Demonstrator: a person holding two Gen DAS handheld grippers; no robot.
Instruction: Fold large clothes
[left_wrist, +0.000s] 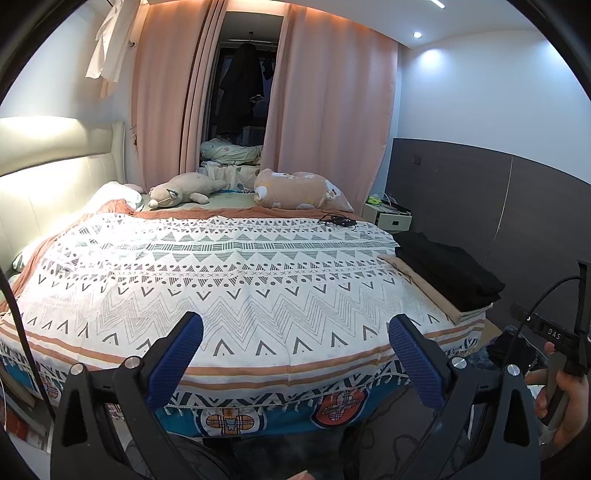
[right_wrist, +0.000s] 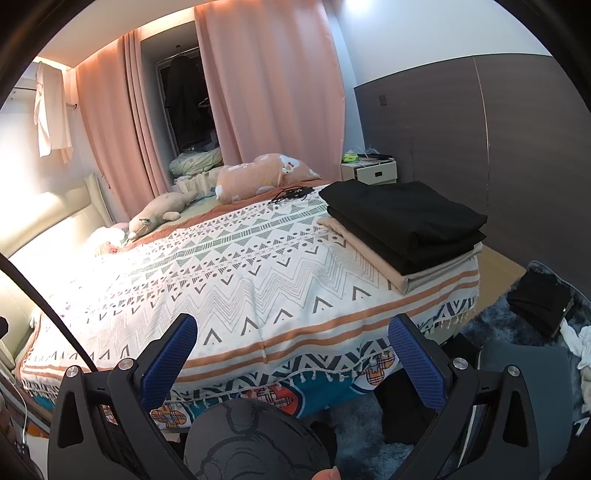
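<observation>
A folded black garment (right_wrist: 406, 218) lies on a folded beige one (right_wrist: 373, 254) at the right foot corner of the bed; the stack also shows in the left wrist view (left_wrist: 447, 273). The bed carries a white patterned cover (left_wrist: 221, 266). My left gripper (left_wrist: 295, 339) is open and empty, held before the foot edge of the bed. My right gripper (right_wrist: 293, 339) is open and empty, also before the foot edge, left of the stack. A dark garment (right_wrist: 539, 306) lies on the blue rug to the right.
A plush toy (left_wrist: 184, 192) and a pink pillow (left_wrist: 299, 190) lie at the far side of the bed. A black cable (left_wrist: 338, 220) lies on the cover. A white nightstand (left_wrist: 391, 218) stands by the dark wall panel. Pink curtains hang behind.
</observation>
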